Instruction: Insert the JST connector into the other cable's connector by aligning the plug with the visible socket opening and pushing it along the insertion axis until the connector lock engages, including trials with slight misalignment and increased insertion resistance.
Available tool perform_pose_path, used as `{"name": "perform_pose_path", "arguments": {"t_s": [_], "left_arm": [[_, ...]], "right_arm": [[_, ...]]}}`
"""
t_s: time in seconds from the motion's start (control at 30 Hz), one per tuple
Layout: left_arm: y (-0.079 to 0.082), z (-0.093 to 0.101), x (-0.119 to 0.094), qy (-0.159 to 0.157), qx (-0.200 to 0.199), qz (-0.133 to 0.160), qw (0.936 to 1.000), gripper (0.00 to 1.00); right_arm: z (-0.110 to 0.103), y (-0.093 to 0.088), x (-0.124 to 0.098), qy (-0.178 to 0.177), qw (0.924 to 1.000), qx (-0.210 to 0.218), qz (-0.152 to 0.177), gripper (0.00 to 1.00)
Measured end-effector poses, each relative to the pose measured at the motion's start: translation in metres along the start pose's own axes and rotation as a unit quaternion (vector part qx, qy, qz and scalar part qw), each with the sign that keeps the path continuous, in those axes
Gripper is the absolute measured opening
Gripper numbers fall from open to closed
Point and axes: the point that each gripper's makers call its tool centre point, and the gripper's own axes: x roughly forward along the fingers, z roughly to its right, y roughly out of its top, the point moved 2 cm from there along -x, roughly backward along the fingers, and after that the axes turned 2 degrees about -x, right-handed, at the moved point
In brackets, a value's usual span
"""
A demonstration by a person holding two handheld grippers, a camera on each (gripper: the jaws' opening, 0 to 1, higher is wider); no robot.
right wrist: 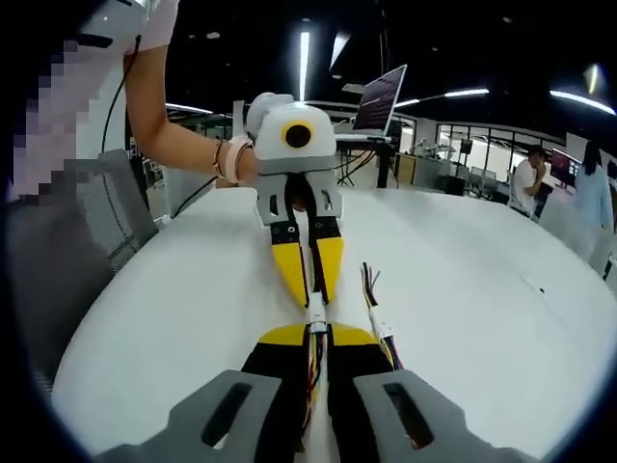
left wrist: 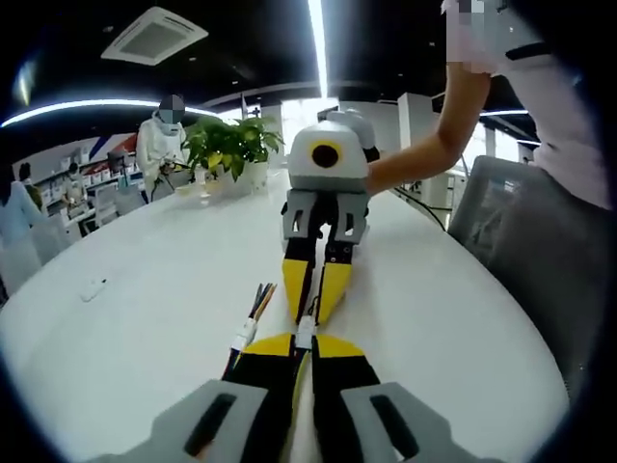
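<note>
Here, tip to tip over the white table point(left wrist: 125, 318), with both tools on 1 shared line. Left gripper point(left wrist: 307, 349) clenched on a white JST connector point(left wrist: 306, 334), body poking out past the yellow fingers point(left wrist: 268, 349) toward the other tool. Right gripper point(right wrist: 318, 333) likewise clamped on its own white connector point(right wrist: 316, 315), coloured leads trailing back between its fingers point(right wrist: 355, 336) (bundle running down the gap toward the camera). Seen from the left gripper view, the opposing right gripper point(left wrist: 316, 289) closes to a yellow V right at the connector nose; seen from the right gripper view, the opposing left gripper point(right wrist: 308, 275) does the same. Both plastic bodies touching or all but touching in the narrow gap between the 4 yellow tips; too small to tell whether plug has entered socket or whether the lock has caught. Long axes of both connectors roughly collinear with the fingers, so the coming push looks like straight travel along that line, each hand equally near. A spare cable point(left wrist: 253, 313) with loose coloured wires lying on the table just beside the left gripper, parallel to it, apart from the mating pair. Likely risk: slight skew at the mouth, jamming instead of seating.
</note>
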Motion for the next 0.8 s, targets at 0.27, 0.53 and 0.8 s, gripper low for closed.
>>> {"name": "perform_pose_path", "arguments": {"t_s": [0.27, 0.53, 0.8], "left_arm": [[-0.005, -0.004, 0.004, -0.006, -0.001, 0.014, 0.9999, 0.0], [-0.011, -0.01, 0.01, -0.009, -0.015, 0.033, 0.9993, 0.0], [-0.01, -0.006, 0.01, -0.014, -0.023, 0.039, 0.9989, 0.0]], "right_arm": [[0.003, -0.006, 0.002, 0.001, 1.0, 0.001, 0.007, 0.02], [0.011, -0.011, -0.001, -0.007, 0.9999, 0.01, 0.011, 0.02], [0.011, -0.017, 0.002, -0.008, 0.9996, 0.017, 0.019, 0.02]]}}
